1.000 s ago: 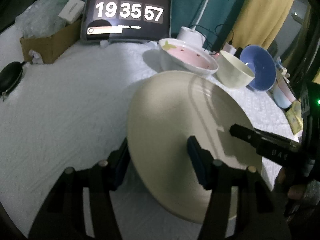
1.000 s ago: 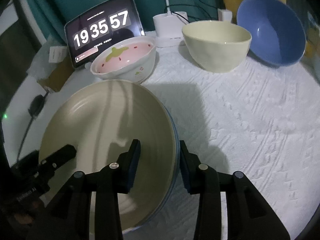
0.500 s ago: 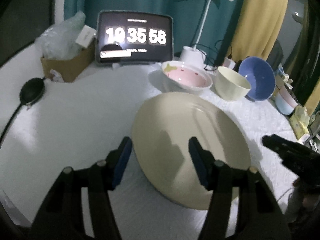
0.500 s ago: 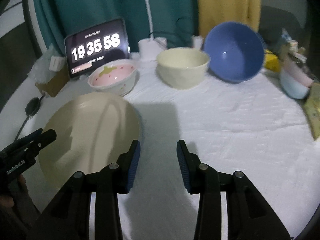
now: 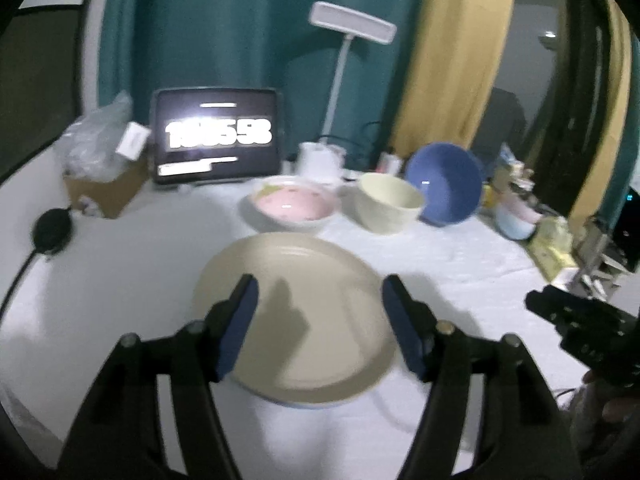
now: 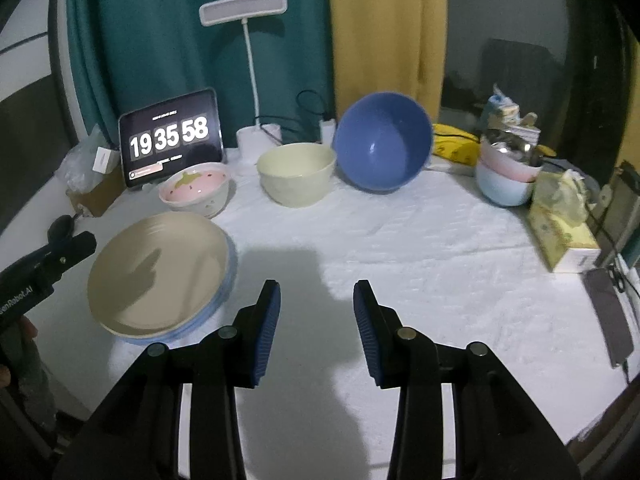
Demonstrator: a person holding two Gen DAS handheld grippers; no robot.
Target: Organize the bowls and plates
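White textured tablecloth (image 6: 400, 240), teal and yellow curtains behind; tablet clock (image 6: 171, 138) reads 19:35:58. Beige plate (image 6: 160, 272) sits stacked on a blue plate (image 6: 224, 292) at table's left; strawberry bowl (image 6: 196, 188), cream bowl (image 6: 296, 172), tilted blue bowl (image 6: 384, 144) in a row behind it. Left gripper (image 5: 320, 328) above the plate, jaws spread, empty; right gripper (image 6: 316, 328) over bare cloth, jaws spread, empty.

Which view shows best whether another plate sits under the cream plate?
The right wrist view: the cream plate lies unobstructed, with a blue rim visible beneath its edge. The left wrist view is blurred, its hand-held gripper fingers overlap the plate, and only a blue sliver shows.
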